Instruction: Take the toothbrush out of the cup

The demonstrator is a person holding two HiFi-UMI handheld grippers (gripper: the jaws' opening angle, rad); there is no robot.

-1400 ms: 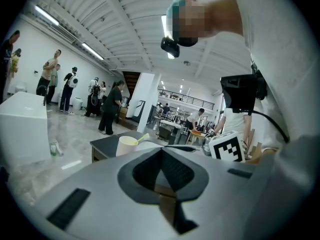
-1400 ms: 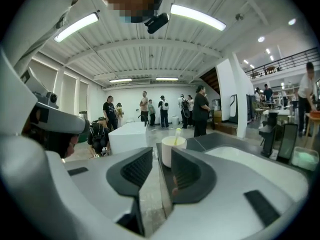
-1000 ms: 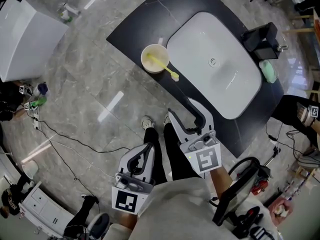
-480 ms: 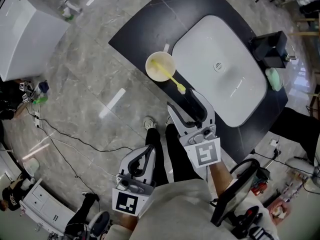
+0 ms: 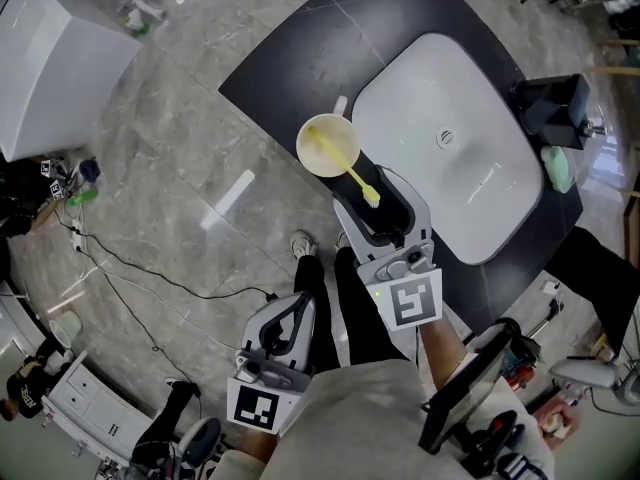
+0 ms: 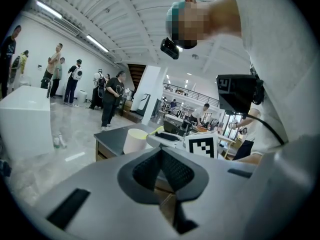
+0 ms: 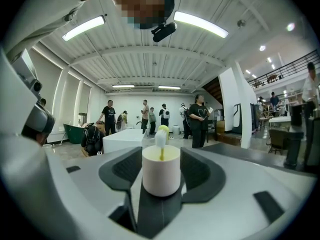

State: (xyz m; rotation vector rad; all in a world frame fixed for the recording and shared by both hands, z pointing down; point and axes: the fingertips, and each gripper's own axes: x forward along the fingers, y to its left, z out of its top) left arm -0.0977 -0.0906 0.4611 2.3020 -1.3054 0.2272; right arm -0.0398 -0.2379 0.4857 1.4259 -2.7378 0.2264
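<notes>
Toothbrush [image 5: 345,168] not out yet: sits in cup [image 5: 303,154] on bench [image 5: 280,58] by sink [image 5: 470,198]. R claw [image 5: 365,196] jaws wide apart, nothing gripped. L claw [image 5: 297,306] closed, empty. Grasp + lift remain.

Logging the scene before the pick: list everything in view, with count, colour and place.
cup: one, cream, on the counter beside the basin
toothbrush: one, yellow-green, in the cup, leaning toward the right tool
counter: one, black, on the grey floor
basin: one, white, set in the counter
box: one, black, beyond the basin
lump: one, green, beside the box
left tool: one, grey, by the person's legs, shut, empty
right tool: one, grey, open at the toothbrush's free end, not gripping
</notes>
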